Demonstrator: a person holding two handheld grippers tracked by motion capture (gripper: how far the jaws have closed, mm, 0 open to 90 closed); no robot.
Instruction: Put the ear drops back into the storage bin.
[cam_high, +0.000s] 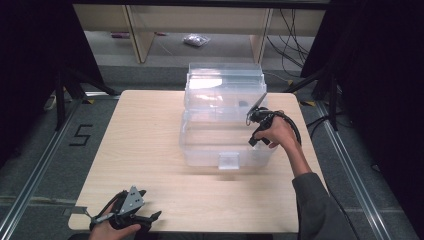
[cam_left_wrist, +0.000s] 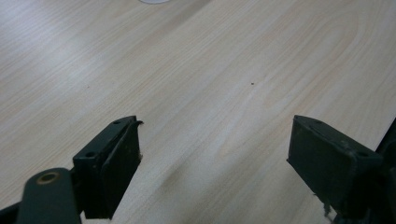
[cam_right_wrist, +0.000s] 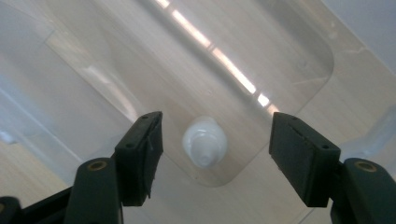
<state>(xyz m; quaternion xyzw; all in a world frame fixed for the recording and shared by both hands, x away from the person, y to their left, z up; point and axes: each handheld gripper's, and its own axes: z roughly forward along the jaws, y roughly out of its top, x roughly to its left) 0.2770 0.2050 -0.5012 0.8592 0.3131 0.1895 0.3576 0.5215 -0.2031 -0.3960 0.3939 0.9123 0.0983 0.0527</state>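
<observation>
The right gripper (cam_high: 256, 131) is seen released, its jaws spread apart with nothing pressed between them, held over the right side of a clear plastic bin (cam_high: 227, 155) that stands open on the wooden table (cam_high: 150, 150). In the right gripper view, a small white bottle (cam_right_wrist: 204, 142) is shown standing on the bin's floor, directly below and between the open jaws but apart from both pads, close to a rounded corner of the bin. Its cap is pointed up toward the camera, so its long axis is judged to run roughly upright, in line with the gripper's approach from above. The bottle is judged to have been set down in the bin, with the jaws clear of it. The right hand (cam_high: 280, 132) is by far the nearer one to the bottle. The left gripper (cam_high: 127, 212) is also seen released, its jaws wide over bare tabletop at the near left edge, well apart from the bin. Any coming move is judged to depend on the right gripper's straight vertical line above the bottle.
</observation>
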